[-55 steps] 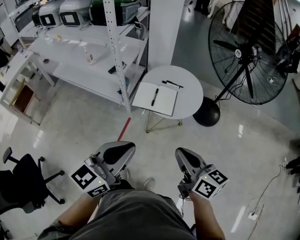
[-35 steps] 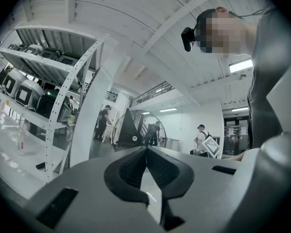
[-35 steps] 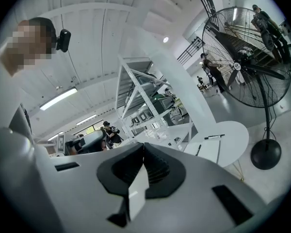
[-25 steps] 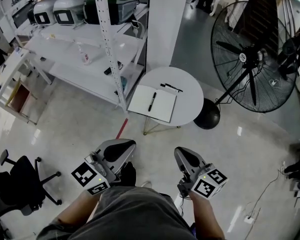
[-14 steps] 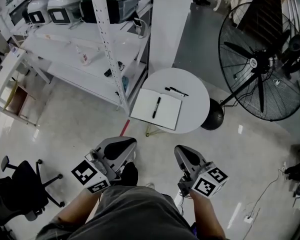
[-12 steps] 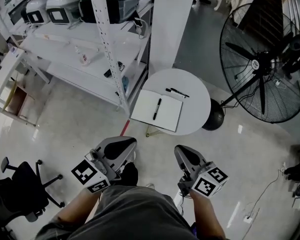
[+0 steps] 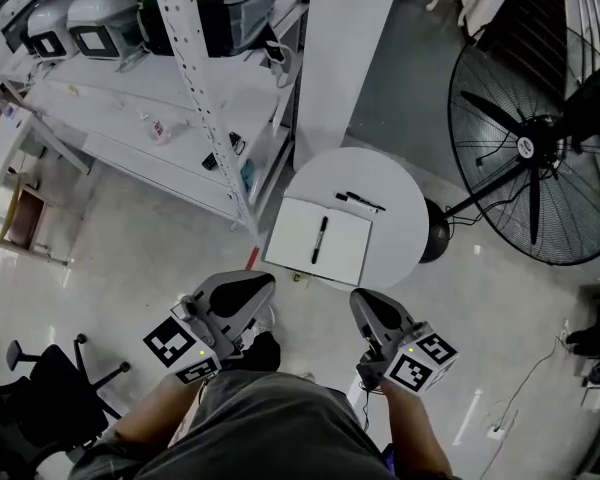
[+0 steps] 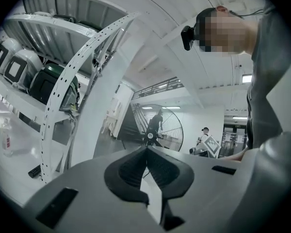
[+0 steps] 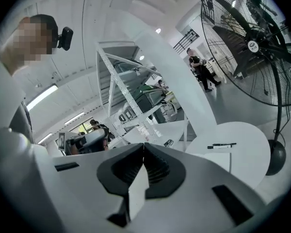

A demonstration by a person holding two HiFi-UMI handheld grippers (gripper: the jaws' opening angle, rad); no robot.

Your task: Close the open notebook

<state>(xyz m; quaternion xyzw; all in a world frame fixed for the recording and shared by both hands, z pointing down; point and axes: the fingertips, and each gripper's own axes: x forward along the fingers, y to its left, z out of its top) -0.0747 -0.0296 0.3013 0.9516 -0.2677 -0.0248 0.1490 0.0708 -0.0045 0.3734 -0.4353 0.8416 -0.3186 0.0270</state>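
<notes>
An open white notebook (image 7: 318, 240) lies flat on the near left part of a round white table (image 7: 395, 218), with a black pen (image 7: 321, 239) lying across its pages. Two more black pens (image 7: 360, 201) rest on the table behind it. My left gripper (image 7: 263, 281) and right gripper (image 7: 359, 297) are held side by side just short of the table's near edge, both shut and empty. In the left gripper view the jaw tips (image 8: 146, 147) meet. The right gripper view shows its tips (image 9: 144, 143) together, with the table (image 9: 247, 147) and pens (image 9: 222, 145) ahead.
A white metal shelving rack (image 7: 180, 88) with appliances stands to the left of the table, and a white pillar (image 7: 345, 38) rises behind it. A large black floor fan (image 7: 535, 153) stands to the right. An office chair (image 7: 40, 393) sits at the lower left.
The table and notebook have come nearer and lower in the head view as I moved toward them. Both grippers keep their place in front of me, still shut.
</notes>
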